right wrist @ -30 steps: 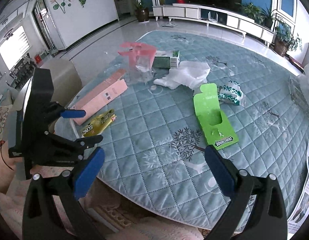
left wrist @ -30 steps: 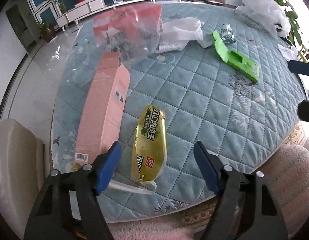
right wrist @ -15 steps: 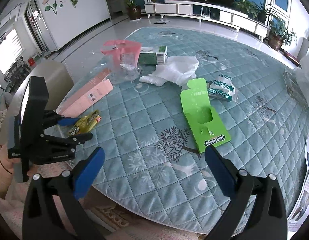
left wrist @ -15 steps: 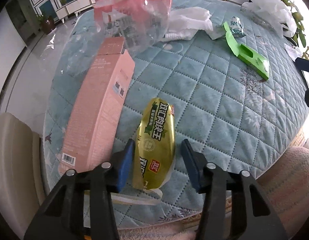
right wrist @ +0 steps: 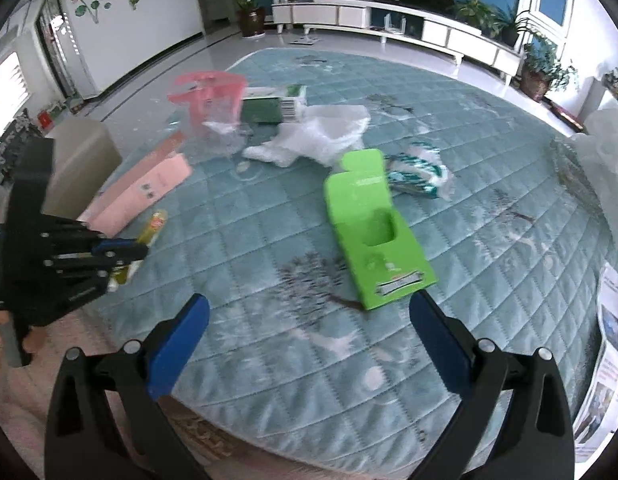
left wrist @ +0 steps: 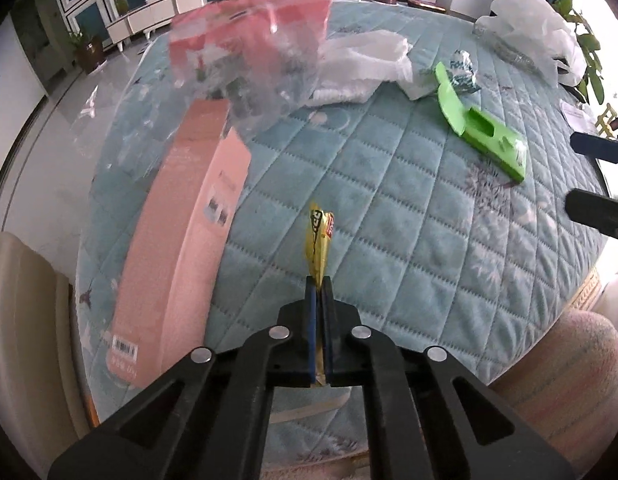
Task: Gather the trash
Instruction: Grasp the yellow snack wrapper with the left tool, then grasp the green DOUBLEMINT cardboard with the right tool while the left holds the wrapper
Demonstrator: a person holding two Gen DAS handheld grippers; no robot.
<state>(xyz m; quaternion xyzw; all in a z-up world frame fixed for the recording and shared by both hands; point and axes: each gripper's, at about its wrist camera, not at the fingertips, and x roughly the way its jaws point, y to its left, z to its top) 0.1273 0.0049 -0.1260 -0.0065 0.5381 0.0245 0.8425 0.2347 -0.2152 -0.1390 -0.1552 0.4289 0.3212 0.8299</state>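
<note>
Gold foil shows between my left tongs [left wrist: 317,284], which are pressed together on the near end of the yellow snack wrapper [left wrist: 319,236]; it stands on edge, poking forward over the quilted teal desk [left wrist: 381,200], just beside the long pink box [left wrist: 185,240]. My right tongs [right wrist: 309,336] are spread wide, holding nothing, hovering over the desk's near edge with the green gum box [right wrist: 373,228] just beyond them.
</note>
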